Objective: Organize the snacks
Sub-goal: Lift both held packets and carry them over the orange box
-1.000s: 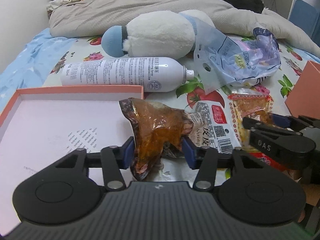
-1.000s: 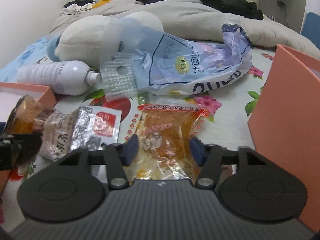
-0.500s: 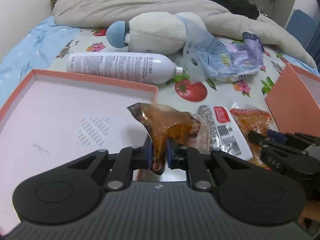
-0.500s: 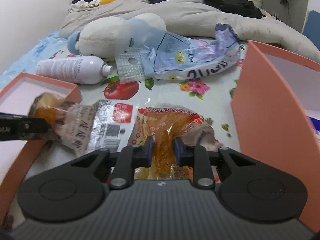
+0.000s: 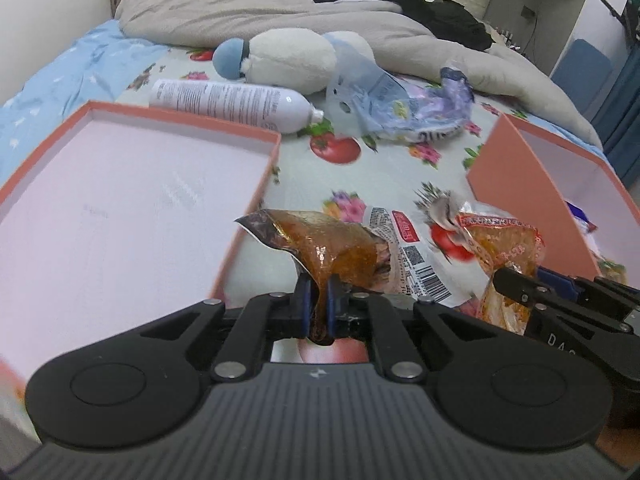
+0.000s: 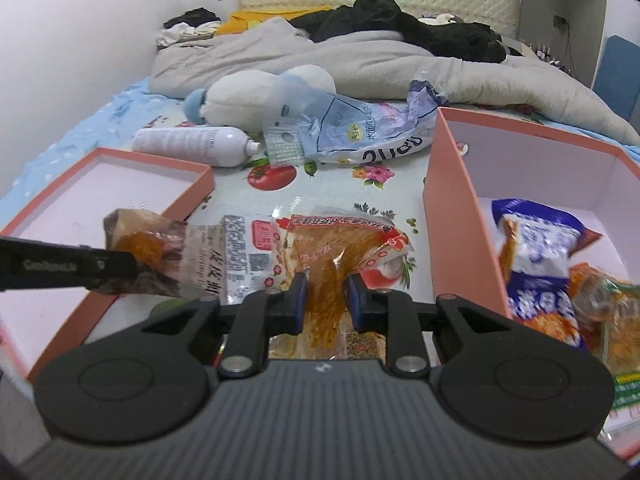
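The left hand-held gripper [image 5: 318, 306] is clamped on the brown end of a silver-and-brown snack packet [image 5: 340, 252], which hangs in the air just right of the shallow pink box lid [image 5: 256, 184] lying on the bed [image 5: 304, 176]. The right hand-held gripper [image 6: 326, 300] is closed on an orange snack packet with red print [image 6: 332, 252], pinching its middle; this packet is lifted just left of the deep pink box [image 6: 452, 208]. Inside that box lie a blue-and-white snack bag [image 6: 540, 272] and other orange packets. Behind the lid, a white spray bottle [image 5: 232, 104] lies on its side, beside a white-and-blue plush toy [image 5: 288, 60] and a crumpled pale-blue plastic bag [image 5: 400, 108].
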